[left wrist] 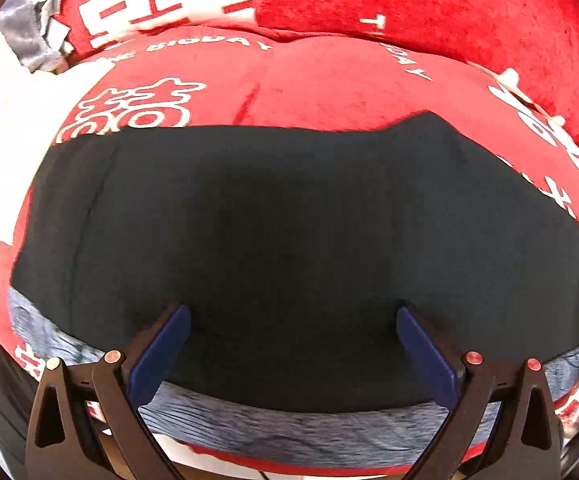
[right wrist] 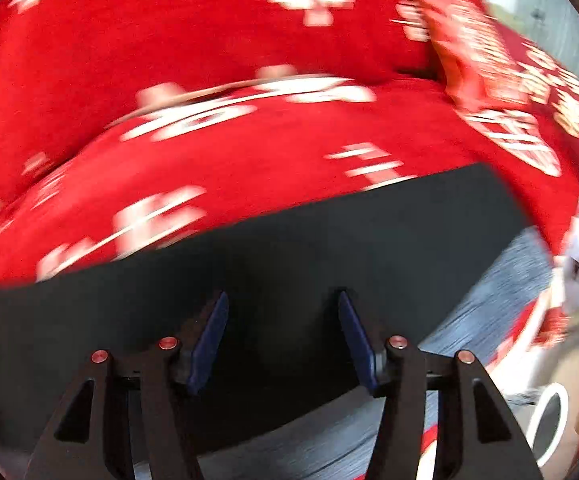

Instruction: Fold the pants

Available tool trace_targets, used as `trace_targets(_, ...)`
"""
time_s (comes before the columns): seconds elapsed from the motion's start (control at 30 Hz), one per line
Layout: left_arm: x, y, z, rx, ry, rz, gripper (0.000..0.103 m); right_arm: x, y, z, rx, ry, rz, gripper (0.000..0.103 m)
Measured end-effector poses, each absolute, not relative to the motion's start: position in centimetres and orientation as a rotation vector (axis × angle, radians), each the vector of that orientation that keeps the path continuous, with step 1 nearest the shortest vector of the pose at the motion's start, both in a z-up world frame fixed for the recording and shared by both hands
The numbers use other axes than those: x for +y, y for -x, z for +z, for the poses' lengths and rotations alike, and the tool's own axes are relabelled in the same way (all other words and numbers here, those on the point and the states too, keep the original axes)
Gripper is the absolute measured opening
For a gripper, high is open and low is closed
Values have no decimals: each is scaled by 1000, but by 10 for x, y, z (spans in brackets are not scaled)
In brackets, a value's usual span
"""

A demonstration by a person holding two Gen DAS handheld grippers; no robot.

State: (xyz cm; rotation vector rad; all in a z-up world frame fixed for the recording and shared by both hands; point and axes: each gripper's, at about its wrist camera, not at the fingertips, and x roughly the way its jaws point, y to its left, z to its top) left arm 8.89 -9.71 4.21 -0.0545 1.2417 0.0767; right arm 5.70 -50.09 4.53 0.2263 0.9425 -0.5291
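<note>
The dark pants [left wrist: 273, 240] lie flat as a broad folded panel across a red cover, with a grey heathered band [left wrist: 289, 432] showing along their near edge. My left gripper [left wrist: 294, 316] hovers over the pants near that edge, open wide, nothing between its blue pads [left wrist: 161, 352]. In the right wrist view the pants [right wrist: 289, 264] stretch across the lower half, the grey band [right wrist: 501, 304] at the right. My right gripper [right wrist: 283, 304] is open above the dark cloth, with nothing between its pads. The picture there is blurred.
A red plush cover [left wrist: 329, 92] with white characters drapes the seat and back cushions. A grey cloth [left wrist: 29, 36] lies at the far left. A red patterned cushion [right wrist: 489, 64] stands at the right, and a white ring-shaped object [right wrist: 549, 416] sits low at the right.
</note>
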Motion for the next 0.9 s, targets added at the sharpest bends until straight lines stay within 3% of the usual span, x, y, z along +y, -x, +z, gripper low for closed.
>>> trace_targets(0.1,-74,-94,40,1248,79,109,103,-580,-56,44,946,-306,-694,78)
trace_targets(0.27,-41,-102,50,1237,154,176,103,-654,-51,53,975,-346,-856,77)
trace_targets(0.43,-61,-88,68,1174,90,139,103,-573,-33,76,944,-309,-636,76)
trace_targets(0.7,-144,-52,49,1179,-199,-122,103,-348,-1,31,1069,-26,-121,76)
trace_targets(0.9,-76,-63,41,1215,-68,3,103,-392,8,27,1067,-34,-229,86)
